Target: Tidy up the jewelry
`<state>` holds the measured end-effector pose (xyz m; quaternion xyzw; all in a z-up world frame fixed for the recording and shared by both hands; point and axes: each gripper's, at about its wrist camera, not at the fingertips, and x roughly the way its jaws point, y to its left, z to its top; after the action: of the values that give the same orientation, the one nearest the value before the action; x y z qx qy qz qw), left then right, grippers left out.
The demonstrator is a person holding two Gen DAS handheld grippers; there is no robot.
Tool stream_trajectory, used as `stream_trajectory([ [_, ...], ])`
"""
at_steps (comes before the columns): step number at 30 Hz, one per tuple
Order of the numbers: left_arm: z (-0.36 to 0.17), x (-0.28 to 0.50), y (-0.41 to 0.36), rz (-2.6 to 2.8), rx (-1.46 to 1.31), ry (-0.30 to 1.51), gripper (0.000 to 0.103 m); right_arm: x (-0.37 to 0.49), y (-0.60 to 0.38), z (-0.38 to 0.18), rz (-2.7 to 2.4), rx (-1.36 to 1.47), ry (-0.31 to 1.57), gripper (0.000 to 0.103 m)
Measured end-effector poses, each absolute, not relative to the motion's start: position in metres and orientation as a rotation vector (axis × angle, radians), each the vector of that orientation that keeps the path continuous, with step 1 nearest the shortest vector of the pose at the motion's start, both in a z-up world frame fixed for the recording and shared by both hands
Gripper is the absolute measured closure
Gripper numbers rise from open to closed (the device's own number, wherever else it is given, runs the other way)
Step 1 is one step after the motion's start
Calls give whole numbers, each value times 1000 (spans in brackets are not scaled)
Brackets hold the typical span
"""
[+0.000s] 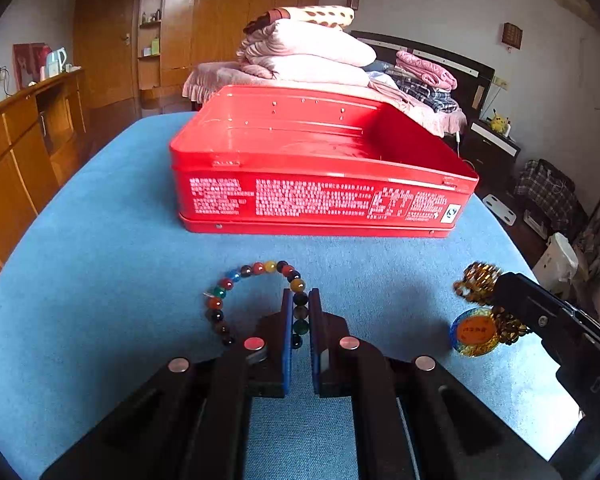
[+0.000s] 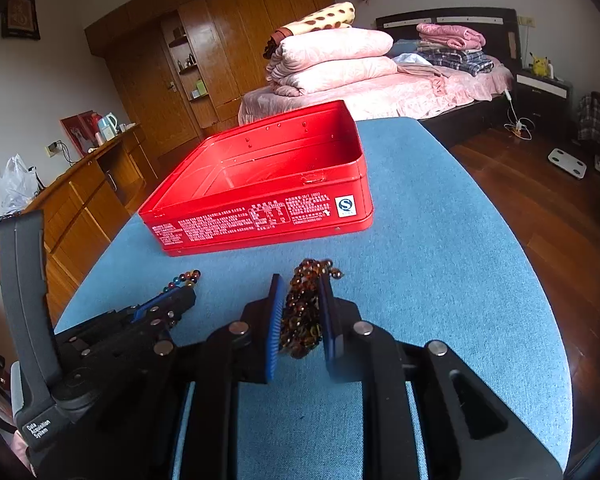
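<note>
An open red tin box (image 1: 320, 196) stands on the blue table; it also shows in the right wrist view (image 2: 260, 216). My left gripper (image 1: 300, 300) is shut on a multicoloured bead bracelet (image 1: 256, 270), whose loop lies to the left of the fingers. My right gripper (image 2: 300, 286) is shut on a bunched amber bead necklace (image 2: 302, 316). In the left wrist view the right gripper (image 1: 496, 292) holds that necklace (image 1: 478, 282) with a round amber pendant (image 1: 476, 332) hanging by it, just above the table.
The blue cloth table (image 1: 100, 280) ends close on the right (image 2: 520, 280) over a wooden floor. A bed with folded quilts (image 1: 312, 52) lies behind the tin. A wooden sideboard (image 1: 28, 140) stands at the left.
</note>
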<state>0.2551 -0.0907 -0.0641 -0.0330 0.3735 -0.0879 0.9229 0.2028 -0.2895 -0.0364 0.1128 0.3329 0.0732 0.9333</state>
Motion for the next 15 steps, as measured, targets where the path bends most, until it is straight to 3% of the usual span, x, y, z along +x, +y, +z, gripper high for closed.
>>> stream_trajectory([
  [2,-56,253,-87,-175,-72,736,96,200,-286,-32,161,215,658,103],
  [9,-48,251,-72,-168,-90,713,96,210,-283,-40,134,189,714,98],
  [10,-48,251,-71,-169,-94,714,96,211,-284,-42,121,191,721,94],
  [13,-47,249,-70,-174,-98,708,96,216,-285,-49,88,168,755,61],
  [15,-46,247,-68,-180,-103,704,96,218,-284,-54,71,154,771,58],
])
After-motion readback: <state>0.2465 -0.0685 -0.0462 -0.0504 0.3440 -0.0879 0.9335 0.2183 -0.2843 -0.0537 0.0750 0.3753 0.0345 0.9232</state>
